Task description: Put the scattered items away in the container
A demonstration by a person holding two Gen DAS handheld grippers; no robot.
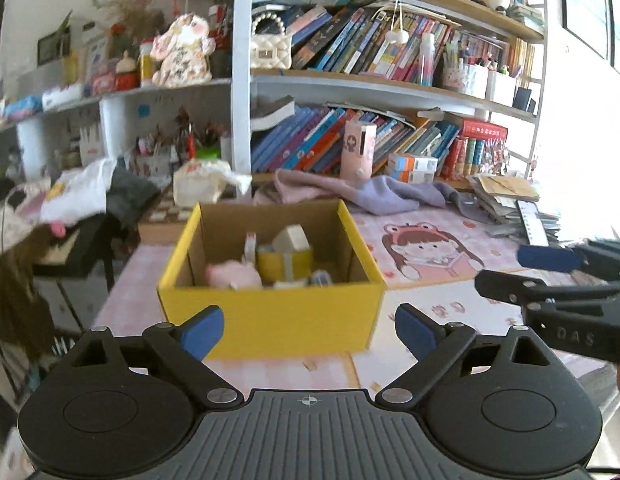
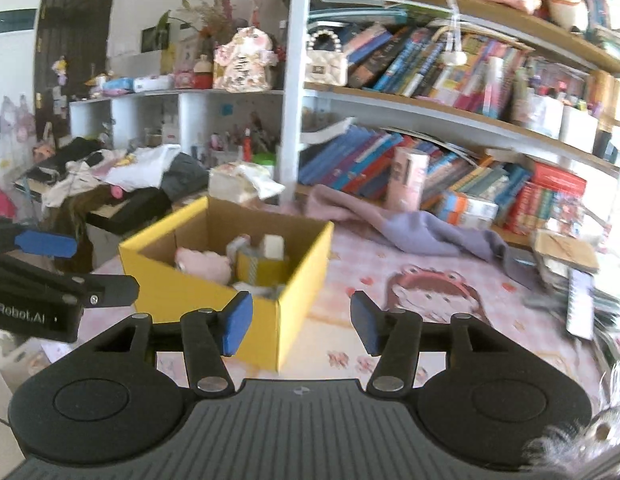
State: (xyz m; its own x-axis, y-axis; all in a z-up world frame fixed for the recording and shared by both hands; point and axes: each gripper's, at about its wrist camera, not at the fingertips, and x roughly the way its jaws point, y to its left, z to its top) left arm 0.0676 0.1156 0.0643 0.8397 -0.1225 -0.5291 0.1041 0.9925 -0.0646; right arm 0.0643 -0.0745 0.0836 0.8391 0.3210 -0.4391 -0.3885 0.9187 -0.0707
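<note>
On the pink desk mat (image 1: 449, 292) sits the yellow box (image 1: 270, 312), open side up so stuff just drops in; a pink plush (image 1: 232, 274), a yellow tape roll (image 1: 284, 264) and a few small bits are already inside. My left gripper (image 1: 310, 332) hangs in front of it with jaws wide and empty, and my right gripper (image 2: 300, 326) is part open, nothing between its pads either. I'd guess both are free for the next pickup.

"nRobot.AI" on left tool (image 2: 46, 244); "DAS" on right tool (image 1: 549, 264)
</note>
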